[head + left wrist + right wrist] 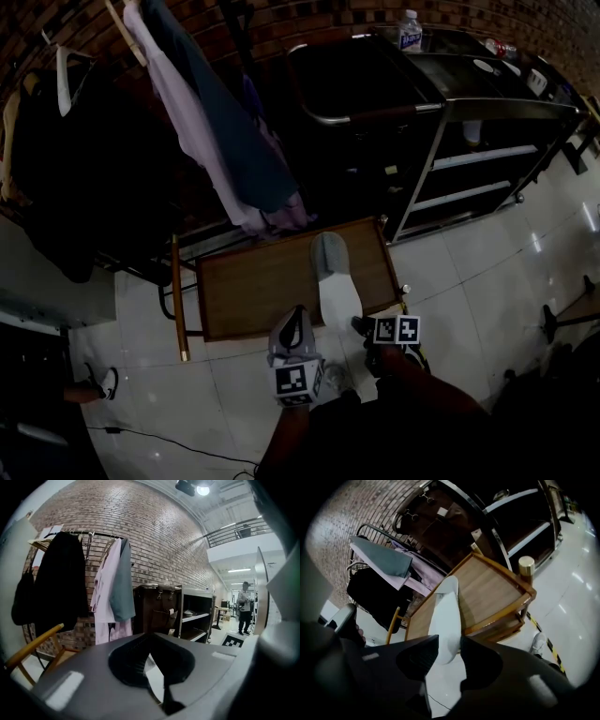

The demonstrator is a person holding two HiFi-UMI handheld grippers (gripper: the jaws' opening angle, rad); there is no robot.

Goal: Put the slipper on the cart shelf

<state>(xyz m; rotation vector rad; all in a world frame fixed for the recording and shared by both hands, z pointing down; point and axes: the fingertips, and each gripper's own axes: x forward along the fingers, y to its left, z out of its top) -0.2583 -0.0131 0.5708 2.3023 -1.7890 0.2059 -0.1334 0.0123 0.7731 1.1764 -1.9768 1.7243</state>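
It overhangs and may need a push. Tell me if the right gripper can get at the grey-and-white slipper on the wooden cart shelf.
Likely yes: the right gripper stands open, the grey-and-white slipper has its white end between the jaws, and nothing blocks it.

slipper (334, 278): white, grey toe | flat on wooden cart shelf (251, 281) | heel overhanging near edge

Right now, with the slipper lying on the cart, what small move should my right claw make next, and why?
Probably nudge the slipper farther onto the cart shelf: its heel overhangs the near edge, and the right claw stands open at that heel.
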